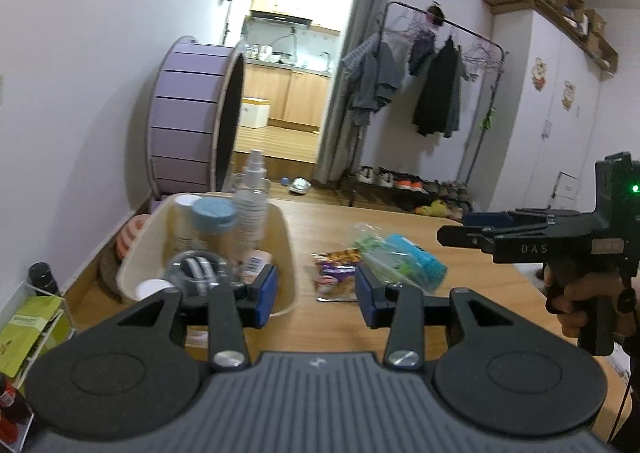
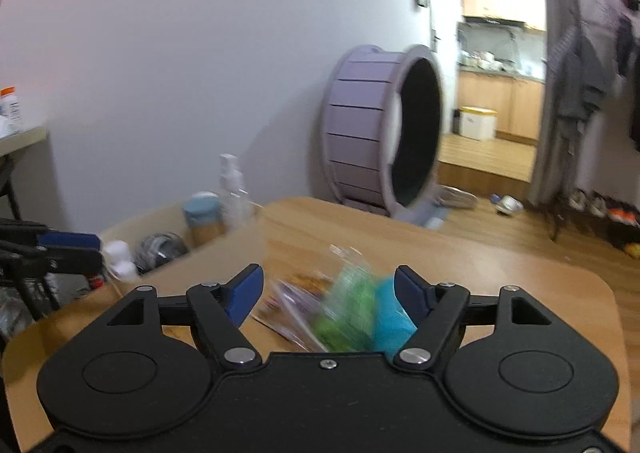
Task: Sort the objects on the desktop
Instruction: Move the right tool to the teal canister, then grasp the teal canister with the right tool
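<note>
Snack packets [image 2: 344,309] between parted right jaws

on the table [image 1: 320,221] the bin [image 1: 282,253] sits left of the snack packets [image 1: 336,273]. in the bin stand a spray bottle [image 1: 253,197] and a capped jar [image 1: 213,217], with a tube [image 1: 256,263] lying near its front. my left gripper [image 1: 316,289] hangs before the gap between bin and packets. my right gripper [image 1: 452,229] reaches in from the right, well apart from the bin.
</note>
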A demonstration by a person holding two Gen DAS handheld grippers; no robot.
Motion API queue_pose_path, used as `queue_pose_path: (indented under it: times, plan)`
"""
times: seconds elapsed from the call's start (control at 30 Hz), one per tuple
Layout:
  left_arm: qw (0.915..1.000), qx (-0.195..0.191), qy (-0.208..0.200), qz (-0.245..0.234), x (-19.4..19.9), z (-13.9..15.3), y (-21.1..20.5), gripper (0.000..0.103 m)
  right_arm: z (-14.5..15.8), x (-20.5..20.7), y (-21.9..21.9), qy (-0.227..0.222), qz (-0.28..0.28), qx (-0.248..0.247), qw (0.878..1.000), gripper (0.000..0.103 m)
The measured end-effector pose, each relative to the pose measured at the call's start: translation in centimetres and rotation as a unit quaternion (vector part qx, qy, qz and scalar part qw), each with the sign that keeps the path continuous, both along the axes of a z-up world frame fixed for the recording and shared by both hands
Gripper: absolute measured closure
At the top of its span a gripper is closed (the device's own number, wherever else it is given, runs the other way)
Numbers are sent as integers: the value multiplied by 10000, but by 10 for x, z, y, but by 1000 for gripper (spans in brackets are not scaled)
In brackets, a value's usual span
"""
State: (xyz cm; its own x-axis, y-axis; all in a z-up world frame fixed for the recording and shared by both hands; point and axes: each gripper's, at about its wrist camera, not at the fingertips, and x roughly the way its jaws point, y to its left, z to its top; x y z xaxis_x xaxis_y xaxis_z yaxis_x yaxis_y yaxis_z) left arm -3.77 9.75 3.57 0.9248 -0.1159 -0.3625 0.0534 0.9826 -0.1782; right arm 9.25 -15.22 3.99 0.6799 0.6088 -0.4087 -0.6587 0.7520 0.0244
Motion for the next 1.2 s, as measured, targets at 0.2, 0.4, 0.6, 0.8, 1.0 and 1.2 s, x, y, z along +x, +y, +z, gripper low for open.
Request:
queue_pose_path:
  times: [0.2,0.4,0.6,0.8,1.0,1.2]
  plan:
    - [9997,110,58,-193,9,-6,-20,61,-27,25,-16,366,-332,54,9988,31]
    - [9994,165,130,-282,19,-9,-30,61,-48,45,-15,715,-391,-34,9967,33]
    - [9991,192,163,-339,24,-12,-33,61,-63,52,-8,887,-339,-189,9953,43]
    - [9992,184,158,-313,23,-11,-32,61,-67,54,-18,1194,-295,8,9924,60]
    - [9990,198,151,-361,21,-11,-34,61,-46,29,-42,821,-460,207,9953,60]
    - [9987,237,115,-436,20,-11,-41,61,-21,2,-54,438,-335,413,9976,60]
